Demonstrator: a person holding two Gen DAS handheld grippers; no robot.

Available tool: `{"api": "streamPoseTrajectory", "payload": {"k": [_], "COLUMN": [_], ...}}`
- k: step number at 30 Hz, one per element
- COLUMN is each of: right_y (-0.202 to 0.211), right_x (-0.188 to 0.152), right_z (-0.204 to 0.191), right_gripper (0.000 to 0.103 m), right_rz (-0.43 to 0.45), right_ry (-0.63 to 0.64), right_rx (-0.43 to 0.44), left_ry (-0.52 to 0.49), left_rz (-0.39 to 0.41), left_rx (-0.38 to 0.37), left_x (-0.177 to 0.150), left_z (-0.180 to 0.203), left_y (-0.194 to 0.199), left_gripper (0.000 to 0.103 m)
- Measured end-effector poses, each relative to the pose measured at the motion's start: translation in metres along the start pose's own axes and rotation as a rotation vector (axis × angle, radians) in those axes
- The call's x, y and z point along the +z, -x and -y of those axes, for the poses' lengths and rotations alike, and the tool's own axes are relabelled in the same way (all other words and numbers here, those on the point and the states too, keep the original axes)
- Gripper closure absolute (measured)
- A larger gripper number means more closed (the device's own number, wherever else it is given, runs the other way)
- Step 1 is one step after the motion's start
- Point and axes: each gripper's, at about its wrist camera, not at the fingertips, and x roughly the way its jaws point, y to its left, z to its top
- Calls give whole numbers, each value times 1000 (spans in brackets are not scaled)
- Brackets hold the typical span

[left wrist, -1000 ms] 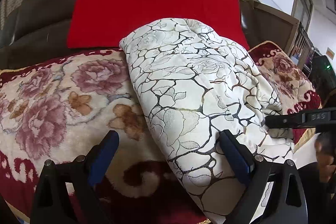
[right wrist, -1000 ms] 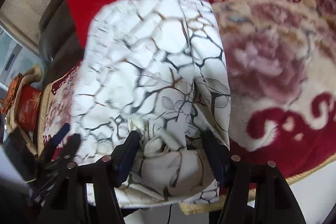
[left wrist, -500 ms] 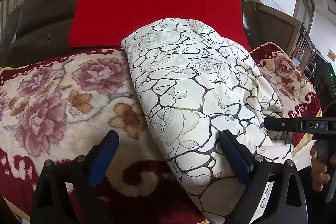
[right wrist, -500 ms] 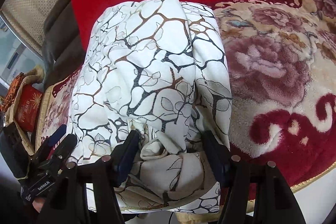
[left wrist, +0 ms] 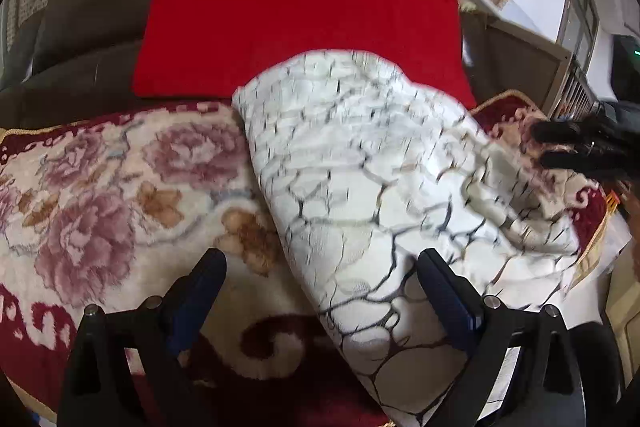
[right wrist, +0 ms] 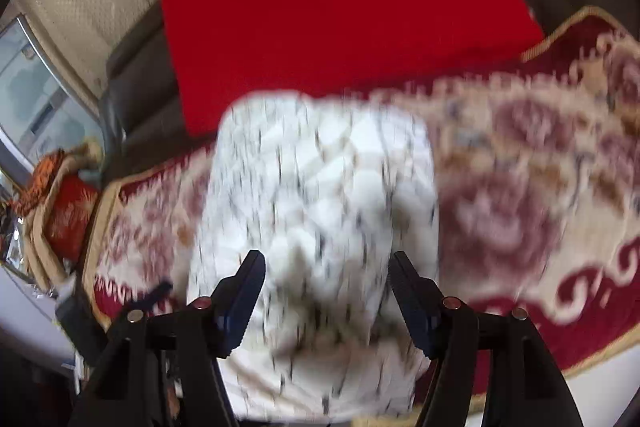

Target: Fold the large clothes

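Left wrist view: left gripper point(left wrist: 318, 273) jaws apart, empty, over folded white crackle-print garment point(left wrist: 360, 179)
Right gripper point(right wrist: 326, 273): jaws apart, gripping nothing
Garment: lying on floral blanket point(left wrist: 100, 187)

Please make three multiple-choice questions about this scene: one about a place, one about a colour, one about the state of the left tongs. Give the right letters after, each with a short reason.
1. Where does the white crackle-patterned garment lie?
A. on the floral blanket
B. on a bare wooden table
C. inside a basket

2. What colour is the plain cloth behind the garment?
A. blue
B. red
C. green

3. In what state are the left tongs?
A. shut flat on nothing
B. clamped on the red cloth
C. open, with their jaws wide apart

Answers:
1. A: the floral blanket shows on both sides of the garment, under it.
2. B: the left wrist view shows it bright red, lying against the dark sofa back.
3. C: the two fingers stand wide apart; one is over the blanket, the other over the garment's near edge.
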Motion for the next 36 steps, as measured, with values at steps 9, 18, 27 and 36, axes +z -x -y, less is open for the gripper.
{"api": "streamPoseTrajectory", "payload": {"k": [9,18,27,36], "right_y": [-80,-91,-68,-136], "right_x": [35,31,67,59], "right_z": [40,53,16,53], "right_gripper": [35,34,61,67], "right_rz": [-117,-173,3,-176], "right_ry": [-175,-231,-155,-342], "right_rx": [47,0,130,118], "left_ry": [89,92,52,54], "left_rz": [-69,-57,-30,-37], "left_rx": [-3,-12,17,-7], "left_x": [2,4,1,0], "left_z": [-18,-11,-4,-9], "left_y": [-21,-21,-14,-16], "left_gripper": [6,6,6,6]}}
